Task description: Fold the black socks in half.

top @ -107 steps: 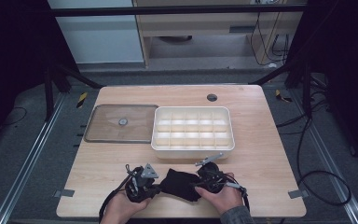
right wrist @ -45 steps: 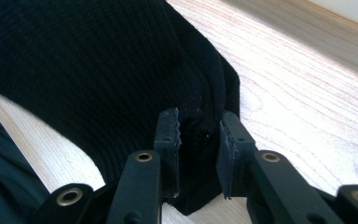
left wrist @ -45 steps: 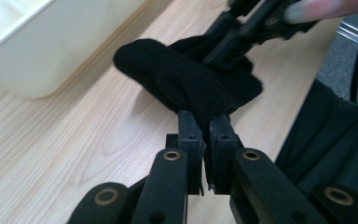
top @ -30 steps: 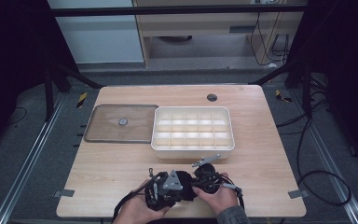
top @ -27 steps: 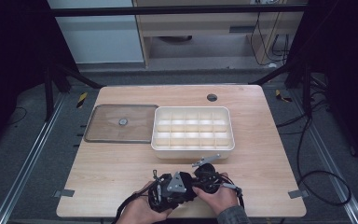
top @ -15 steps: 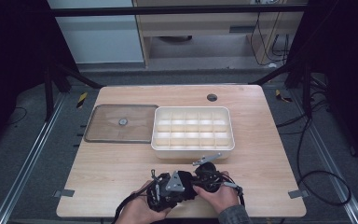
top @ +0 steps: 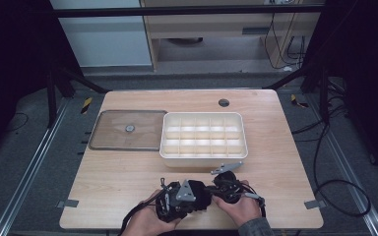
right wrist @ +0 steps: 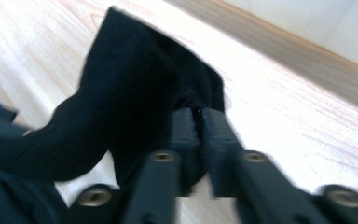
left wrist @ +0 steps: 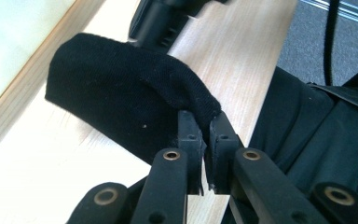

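Note:
A black knitted cloth (top: pixel 203 193) lies bunched near the table's front edge, between my two grippers. In the left gripper view the cloth (left wrist: pixel 121 98) forms a folded mound, and my left gripper (left wrist: pixel 205 128) is shut on its near corner. My left gripper (top: pixel 176 200) sits close beside my right gripper (top: pixel 220 186) in the high view. The right gripper (right wrist: pixel 200 119) has just been closing its jaws, and they now pinch a fold of the cloth (right wrist: pixel 130 93). Its body (left wrist: pixel 168 18) shows behind the mound in the left gripper view.
A white box with several compartments (top: pixel 204 152) stands in the middle of the wooden table (top: pixel 275 162), just beyond the hands. A clear flat lid (top: pixel 128 130) lies to its left. A dark round hole (top: pixel 223 103) sits near the far edge.
Compared with the oldest frame, my left gripper has moved right, up against the right one, and the cloth is folded smaller between them. Within the last second both hands barely shifted.

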{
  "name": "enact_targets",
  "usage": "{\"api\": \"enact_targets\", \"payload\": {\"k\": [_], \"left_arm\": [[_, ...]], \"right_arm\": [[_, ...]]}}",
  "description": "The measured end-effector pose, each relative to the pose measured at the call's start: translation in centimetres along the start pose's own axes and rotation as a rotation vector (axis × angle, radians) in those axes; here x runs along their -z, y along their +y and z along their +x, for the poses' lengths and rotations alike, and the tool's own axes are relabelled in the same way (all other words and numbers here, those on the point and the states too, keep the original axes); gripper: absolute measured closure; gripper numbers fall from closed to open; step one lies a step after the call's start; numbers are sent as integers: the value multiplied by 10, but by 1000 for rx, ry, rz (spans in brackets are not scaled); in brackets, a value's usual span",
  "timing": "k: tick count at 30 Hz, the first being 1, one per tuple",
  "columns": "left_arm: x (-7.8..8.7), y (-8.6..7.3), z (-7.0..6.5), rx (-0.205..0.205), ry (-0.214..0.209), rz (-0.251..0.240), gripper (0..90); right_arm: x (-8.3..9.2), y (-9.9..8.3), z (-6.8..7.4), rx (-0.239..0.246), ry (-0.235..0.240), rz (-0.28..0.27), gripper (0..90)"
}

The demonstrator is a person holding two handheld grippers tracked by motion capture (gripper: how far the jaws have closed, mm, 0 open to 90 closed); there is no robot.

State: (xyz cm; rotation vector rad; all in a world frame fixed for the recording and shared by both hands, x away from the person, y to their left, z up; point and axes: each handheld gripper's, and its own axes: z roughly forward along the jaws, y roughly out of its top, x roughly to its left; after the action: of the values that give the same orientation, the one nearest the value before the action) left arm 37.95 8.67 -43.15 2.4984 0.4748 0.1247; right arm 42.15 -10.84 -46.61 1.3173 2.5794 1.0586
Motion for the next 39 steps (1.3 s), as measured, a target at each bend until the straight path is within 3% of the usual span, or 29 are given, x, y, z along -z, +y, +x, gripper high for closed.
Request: {"api": "enact_targets", "payload": {"k": [9,22,24,32,36,39], "left_arm": [[5,6,0,-12,4,-11,862],[-37,14,-5,-35,-70,59,859],[-39,14,-4,-23,-71,58,859],[-51,18,9,39,-117,68,858],[-56,18,11,66,-118,87,856],[-56,19,9,61,-108,87,856]], "right_arm": [[-8,-2,0,-21,45,-2,898],[-10,-22,-7,-47,68,9,893],[-6,-27,-9,-59,61,-13,854],[15,-37,-23,-86,31,-44,836],[19,-37,-24,-90,18,-47,831],[19,-38,-23,-79,9,-46,829]]}}
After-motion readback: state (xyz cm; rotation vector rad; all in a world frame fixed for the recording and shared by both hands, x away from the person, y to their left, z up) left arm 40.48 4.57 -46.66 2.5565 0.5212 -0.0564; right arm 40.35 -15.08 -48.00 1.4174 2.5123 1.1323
